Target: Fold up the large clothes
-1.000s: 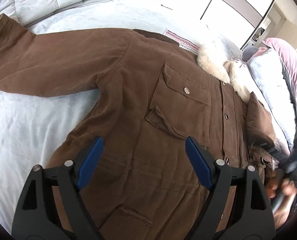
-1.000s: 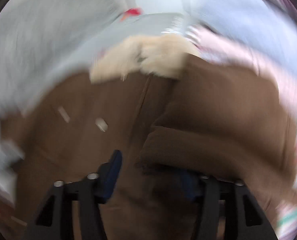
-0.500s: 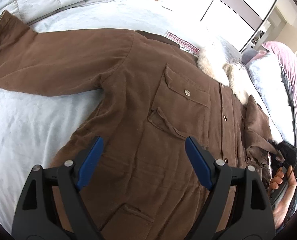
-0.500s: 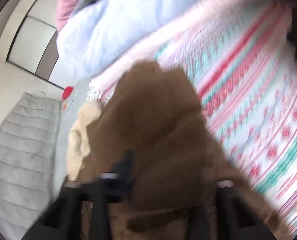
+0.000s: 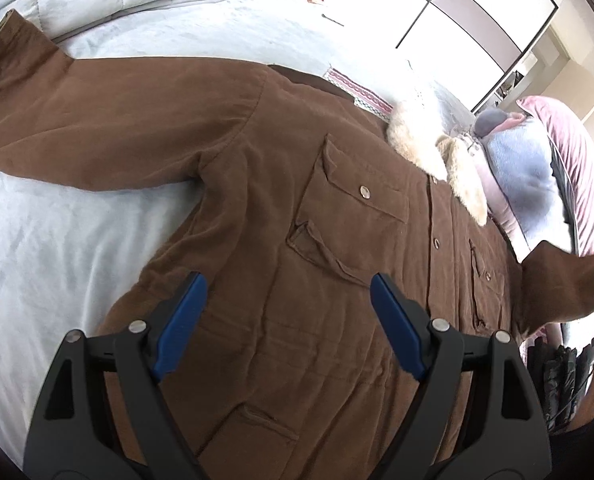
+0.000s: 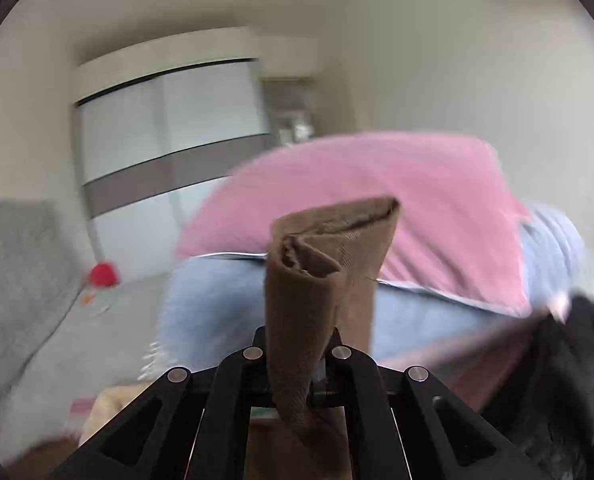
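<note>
Right wrist view shows the right gripper (image 6: 297,360) pinching the brown jacket (image 5: 297,240) cuff, so carry it across the bed-spread body (left gripper (image 5: 285,320) spread, empty) keeping the sleeve taut.

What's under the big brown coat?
The brown coat lies spread on a pale bed cover, which shows around it. A patterned cloth peeks out near the fluffy collar. Anything else beneath is covered.
</note>
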The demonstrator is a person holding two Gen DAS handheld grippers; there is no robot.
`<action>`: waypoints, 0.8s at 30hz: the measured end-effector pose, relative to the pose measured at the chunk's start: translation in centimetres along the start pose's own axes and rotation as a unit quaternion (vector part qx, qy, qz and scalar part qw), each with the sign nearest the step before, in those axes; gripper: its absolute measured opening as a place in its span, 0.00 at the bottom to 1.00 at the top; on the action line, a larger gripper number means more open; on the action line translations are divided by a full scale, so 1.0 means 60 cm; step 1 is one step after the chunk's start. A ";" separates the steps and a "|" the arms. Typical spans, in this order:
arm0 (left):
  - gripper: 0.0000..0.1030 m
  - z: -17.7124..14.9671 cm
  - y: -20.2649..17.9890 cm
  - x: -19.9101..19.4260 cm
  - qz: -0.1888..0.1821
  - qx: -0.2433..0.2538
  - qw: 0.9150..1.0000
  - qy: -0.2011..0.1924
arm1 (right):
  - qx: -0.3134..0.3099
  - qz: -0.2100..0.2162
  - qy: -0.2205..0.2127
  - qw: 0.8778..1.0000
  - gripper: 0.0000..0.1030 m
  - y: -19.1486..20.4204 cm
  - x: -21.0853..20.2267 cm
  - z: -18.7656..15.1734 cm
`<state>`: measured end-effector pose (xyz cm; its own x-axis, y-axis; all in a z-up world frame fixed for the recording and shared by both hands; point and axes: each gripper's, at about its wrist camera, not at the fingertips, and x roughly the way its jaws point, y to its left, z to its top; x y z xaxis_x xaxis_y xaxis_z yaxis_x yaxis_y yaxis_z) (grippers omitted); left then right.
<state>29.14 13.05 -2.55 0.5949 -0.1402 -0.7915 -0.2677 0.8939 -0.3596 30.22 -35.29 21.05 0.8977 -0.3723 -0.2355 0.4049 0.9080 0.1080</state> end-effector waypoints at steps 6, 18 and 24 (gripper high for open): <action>0.82 0.005 0.021 -0.008 -0.001 -0.019 1.000 -0.005 | -0.176 0.122 0.034 0.976 0.05 0.271 0.021 -0.108; 0.82 0.024 0.067 -0.012 -0.010 -0.054 0.998 -0.002 | -0.417 0.249 0.211 0.848 0.10 0.464 0.000 -0.516; 0.82 0.027 0.071 -0.008 -0.011 -0.056 0.998 0.002 | -0.386 0.307 0.283 0.822 0.33 0.425 0.014 -0.482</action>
<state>28.93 17.59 -2.89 0.5979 -0.1606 -0.7853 -0.3381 0.8377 -0.4288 36.26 -6.90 -4.35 0.5786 0.1532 -0.8011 -0.5223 0.8240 -0.2197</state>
